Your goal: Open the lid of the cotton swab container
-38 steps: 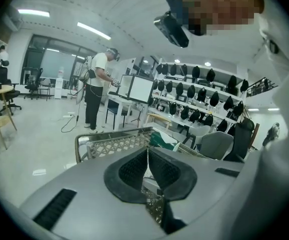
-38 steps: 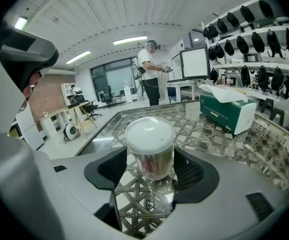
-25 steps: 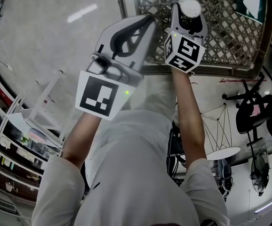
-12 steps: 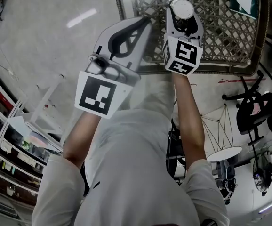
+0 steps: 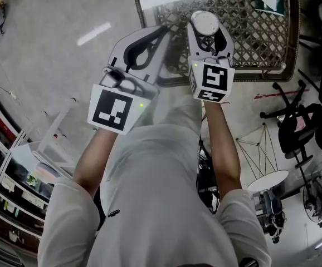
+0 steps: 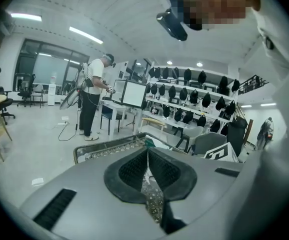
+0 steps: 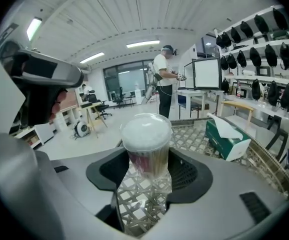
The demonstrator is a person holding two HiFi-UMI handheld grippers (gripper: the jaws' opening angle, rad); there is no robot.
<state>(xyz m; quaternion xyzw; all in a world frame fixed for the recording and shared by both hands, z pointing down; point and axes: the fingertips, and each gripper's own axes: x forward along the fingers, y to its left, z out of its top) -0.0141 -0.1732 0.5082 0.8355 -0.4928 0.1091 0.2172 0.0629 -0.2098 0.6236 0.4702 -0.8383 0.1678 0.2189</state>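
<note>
The cotton swab container (image 7: 147,149) is a clear round tub with a frosted white lid (image 7: 145,130) on top and swabs inside. My right gripper (image 7: 147,170) is shut on its body and holds it upright above the lattice table (image 7: 194,136). From the head view the white lid (image 5: 204,21) shows between the right gripper's fingers (image 5: 206,36). My left gripper (image 5: 163,32) hangs just to the left of it, apart from the container. In the left gripper view its jaws (image 6: 147,160) are shut with nothing between them.
A green tissue box (image 7: 227,134) lies on the lattice table (image 5: 250,43) to the right of the container. A black office chair (image 5: 299,131) and a round white stool (image 5: 268,181) stand at the right. Shelves (image 5: 5,166) line the left. A person (image 7: 162,79) stands far off.
The right gripper with the container has drifted a little to the left and further out over the table. The left gripper stays shut and has hardly moved.
</note>
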